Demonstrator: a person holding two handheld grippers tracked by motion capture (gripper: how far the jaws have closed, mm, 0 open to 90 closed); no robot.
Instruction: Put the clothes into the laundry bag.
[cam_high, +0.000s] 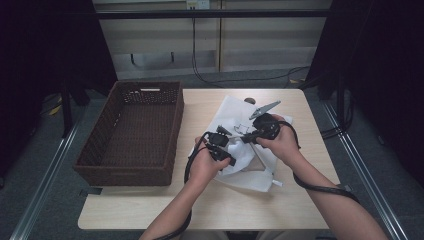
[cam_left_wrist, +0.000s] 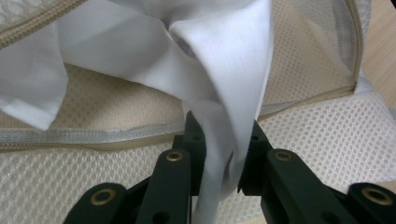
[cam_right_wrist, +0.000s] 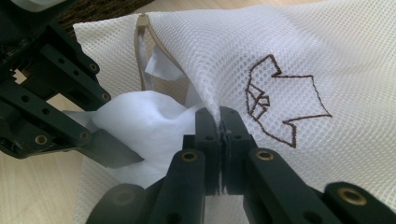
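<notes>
Nearest the person, two forearms come in over the pale wooden surface (cam_high: 150, 210), each hand gripping a tool. The left tool (cam_left_wrist: 219, 154) has its jaws narrowed onto a fold of white cloth (cam_left_wrist: 224, 70), which hangs down between them and is pinched there. The right tool (cam_right_wrist: 219, 135) has its jaws pressed nearly together on an edge of the white mesh laundry bag (cam_right_wrist: 289, 46), lifting that edge into a ridge beside a brown embroidered outline. The cloth sits at the bag's open zipped mouth, partly inside, with the beige zipper (cam_left_wrist: 70, 137) running along the opening just beyond the left tool. The bag lies on the middle of the surface. To its left, just beside it, stands a dark brown wicker basket (cam_high: 95, 150).
</notes>
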